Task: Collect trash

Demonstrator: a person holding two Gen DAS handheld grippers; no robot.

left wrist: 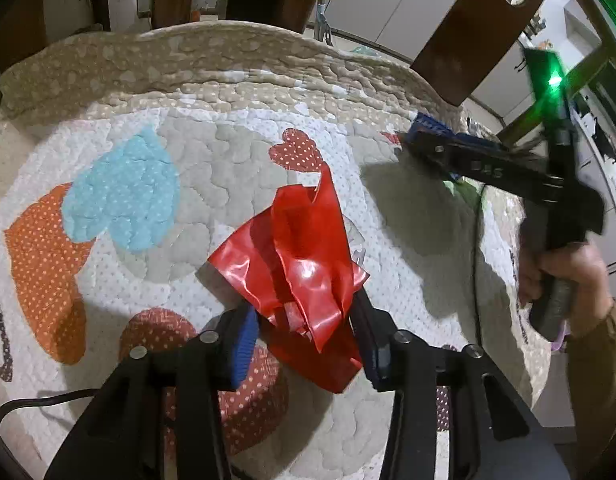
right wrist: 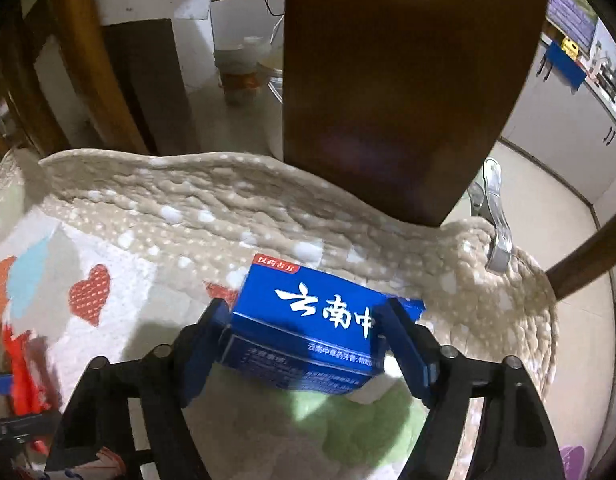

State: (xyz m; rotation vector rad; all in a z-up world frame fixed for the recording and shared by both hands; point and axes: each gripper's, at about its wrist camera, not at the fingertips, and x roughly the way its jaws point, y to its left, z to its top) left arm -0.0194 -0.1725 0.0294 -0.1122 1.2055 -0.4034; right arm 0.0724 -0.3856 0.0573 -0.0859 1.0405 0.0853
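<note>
A crumpled red plastic wrapper [left wrist: 304, 248] sticks up from between the blue pads of my left gripper [left wrist: 304, 312], which is shut on its lower end just above the quilted seat cushion [left wrist: 228, 92]. The same wrapper [right wrist: 22, 364] shows blurred at the left edge of the right wrist view. A blue toothpaste box [right wrist: 320, 300] with white Chinese lettering sits crosswise between the fingers of my right gripper [right wrist: 306, 320], whose pads press on its two ends. From the left wrist view, the right gripper [left wrist: 412, 136] hangs over the cushion's far right with the box [left wrist: 428, 123] at its tips.
The dark wooden back slat of a chair [right wrist: 408, 80] stands close behind the box. A metal clip [right wrist: 498, 232] grips the cushion's right edge. A cup [right wrist: 238, 76] stands on the floor beyond. A person's hand [left wrist: 560, 272] holds the right gripper's handle. A black cable [left wrist: 36, 404] lies bottom left.
</note>
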